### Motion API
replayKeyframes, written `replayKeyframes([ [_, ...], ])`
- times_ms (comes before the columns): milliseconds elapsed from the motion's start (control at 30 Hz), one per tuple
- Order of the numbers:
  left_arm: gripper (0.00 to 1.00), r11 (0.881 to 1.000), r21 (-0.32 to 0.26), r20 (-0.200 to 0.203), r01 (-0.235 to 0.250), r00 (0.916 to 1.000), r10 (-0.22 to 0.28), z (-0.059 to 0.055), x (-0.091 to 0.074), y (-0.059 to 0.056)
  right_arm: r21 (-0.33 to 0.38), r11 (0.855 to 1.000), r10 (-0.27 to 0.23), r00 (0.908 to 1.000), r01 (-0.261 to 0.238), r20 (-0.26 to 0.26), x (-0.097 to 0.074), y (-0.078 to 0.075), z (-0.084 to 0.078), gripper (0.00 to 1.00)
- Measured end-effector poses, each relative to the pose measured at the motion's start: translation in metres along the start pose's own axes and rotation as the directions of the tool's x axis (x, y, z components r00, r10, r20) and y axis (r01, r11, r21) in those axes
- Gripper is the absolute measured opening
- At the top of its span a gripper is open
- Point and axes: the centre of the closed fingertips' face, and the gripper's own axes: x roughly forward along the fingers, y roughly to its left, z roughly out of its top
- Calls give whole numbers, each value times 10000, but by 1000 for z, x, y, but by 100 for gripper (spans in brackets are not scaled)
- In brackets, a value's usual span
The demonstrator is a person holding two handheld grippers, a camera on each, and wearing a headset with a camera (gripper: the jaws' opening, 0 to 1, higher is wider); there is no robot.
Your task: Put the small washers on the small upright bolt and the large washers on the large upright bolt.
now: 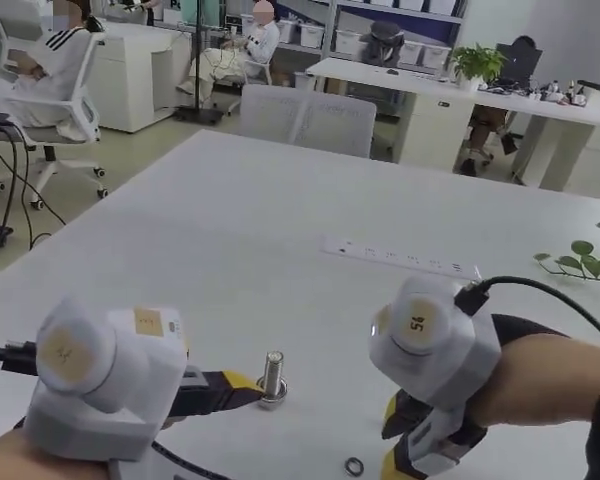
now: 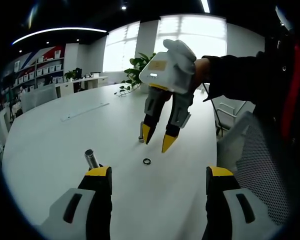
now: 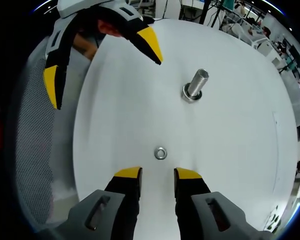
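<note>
- The washer (image 3: pixel 161 153) lies flat on the white table (image 1: pixel 280 230) with its hole facing up, straight ahead of the right gripper (image 3: pixel 158 174) and just beyond its jaw tips, in line with the gap between them
- The right gripper's jaws are a little parted and hold nothing; their yellow tips point down at the table, close above the washer
- The right gripper is much the nearer to the washer. The left gripper (image 2: pixel 159 172) has its jaws spread wide and empty, with the washer well ahead of them
- The upright threaded bolt (image 3: pixel 196 85) stands on the table with its long axis vertical. In the right gripper view it lies beyond the washer and off to the right, apart from it
- In the head view one yellow jaw tip of the left gripper sits just beside that bolt, and I cannot tell whether it touches
- A wider ring at the bolt's foot may be its own head or a washer already threaded on; I cannot tell which
- In the left gripper view a smaller upright thing shows just behind the right gripper's jaw tip. It may be the other bolt but is too hidden to say
- My judgement is that the next move is a pinch across the washer's rim, then a lift and carry over a bolt's top
</note>
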Motion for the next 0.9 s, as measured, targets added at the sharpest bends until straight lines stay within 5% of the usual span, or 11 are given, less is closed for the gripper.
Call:
replayKeyframes([
  [900, 76, 9998, 32, -264, -172, 9995, 172, -7, 0, 3, -624, 9970, 431, 9984, -453, -365, 30, -4, 11, 26],
])
